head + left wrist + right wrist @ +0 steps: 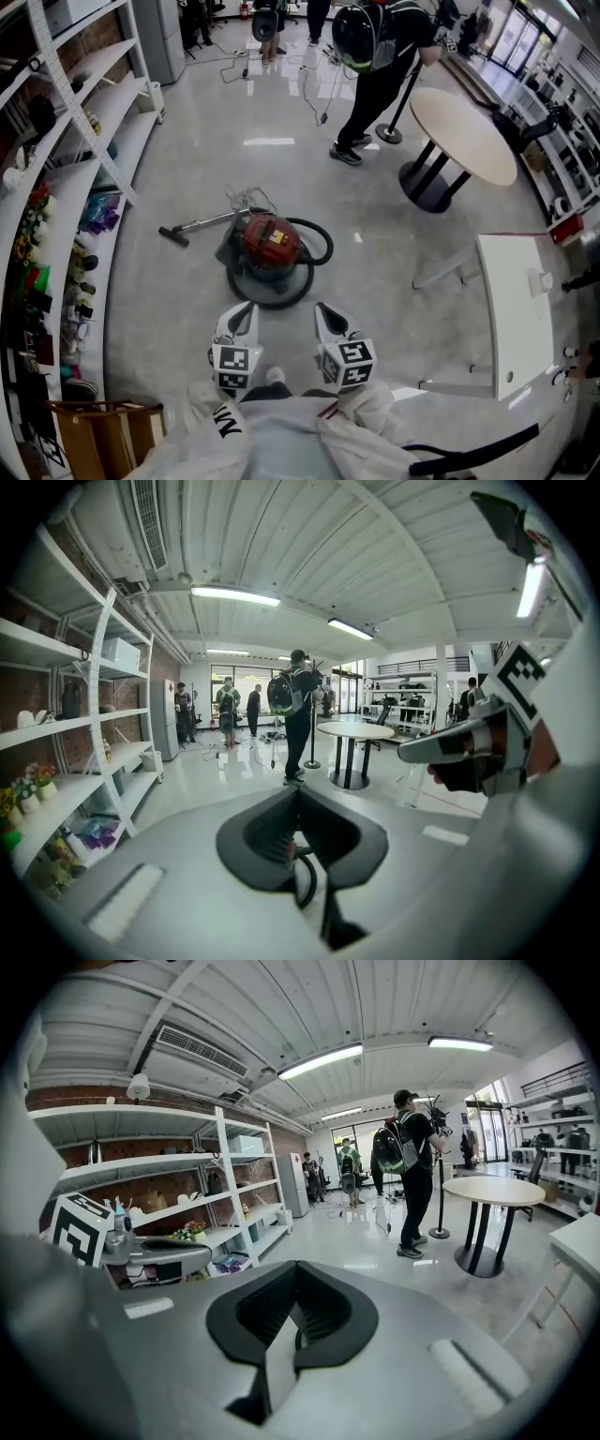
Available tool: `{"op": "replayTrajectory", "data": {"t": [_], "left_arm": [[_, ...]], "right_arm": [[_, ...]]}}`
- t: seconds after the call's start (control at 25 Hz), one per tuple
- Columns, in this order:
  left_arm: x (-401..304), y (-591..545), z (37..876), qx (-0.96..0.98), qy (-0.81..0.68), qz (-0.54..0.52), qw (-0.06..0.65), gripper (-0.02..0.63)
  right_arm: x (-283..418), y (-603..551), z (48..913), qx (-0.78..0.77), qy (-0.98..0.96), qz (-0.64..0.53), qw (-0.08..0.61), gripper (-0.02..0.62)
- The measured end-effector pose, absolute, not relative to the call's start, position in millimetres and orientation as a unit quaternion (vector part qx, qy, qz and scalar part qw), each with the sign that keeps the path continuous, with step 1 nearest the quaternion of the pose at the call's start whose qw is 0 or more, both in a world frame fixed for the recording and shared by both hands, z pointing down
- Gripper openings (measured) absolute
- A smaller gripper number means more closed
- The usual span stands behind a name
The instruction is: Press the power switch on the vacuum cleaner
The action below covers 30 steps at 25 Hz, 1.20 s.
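Two handheld tools side by side low in the head view: the left gripper (246, 311) and the right gripper (324, 311), both white-shelled. Jaws of both closed tip to tip, ribbed black pads together, nothing gripped. Just ahead, apart from both, the vacuum cleaner (271, 242): a glossy red rounded canister on a dark round base, black hose (328, 242) looped at its right, metal wand (208, 222) reaching left to a dark floor nozzle (173, 234). Power switch too small to pick out. At the left, white shelving (112, 150) stocked with small colourful items. Lower left, a brown wooden crate (103, 427), contents unclear. Polished grey floor (178, 309), mirror-bright under ceiling strip lights (234, 595). Farther off, a round pale-topped table (466, 131) on dark legs, beside a person (380, 56) wearing a backpack. At the right, a white table (516, 309).
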State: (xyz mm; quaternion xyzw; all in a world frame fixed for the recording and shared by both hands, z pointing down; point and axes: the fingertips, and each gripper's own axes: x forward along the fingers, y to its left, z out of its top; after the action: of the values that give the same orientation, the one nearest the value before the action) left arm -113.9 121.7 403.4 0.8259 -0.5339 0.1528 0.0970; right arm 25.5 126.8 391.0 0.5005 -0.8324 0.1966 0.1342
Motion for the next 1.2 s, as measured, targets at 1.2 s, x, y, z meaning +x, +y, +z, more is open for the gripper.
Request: {"op": "replayTrajectory", "data": {"t": [1.2], "left_arm": [[-115.3, 63.4, 406.6, 0.825, -0.536, 0.156, 0.093, 0.000]], "right_arm": [[19.6, 65.3, 395.3, 0.495, -0.838, 0.193, 0.126, 0.000]]}}
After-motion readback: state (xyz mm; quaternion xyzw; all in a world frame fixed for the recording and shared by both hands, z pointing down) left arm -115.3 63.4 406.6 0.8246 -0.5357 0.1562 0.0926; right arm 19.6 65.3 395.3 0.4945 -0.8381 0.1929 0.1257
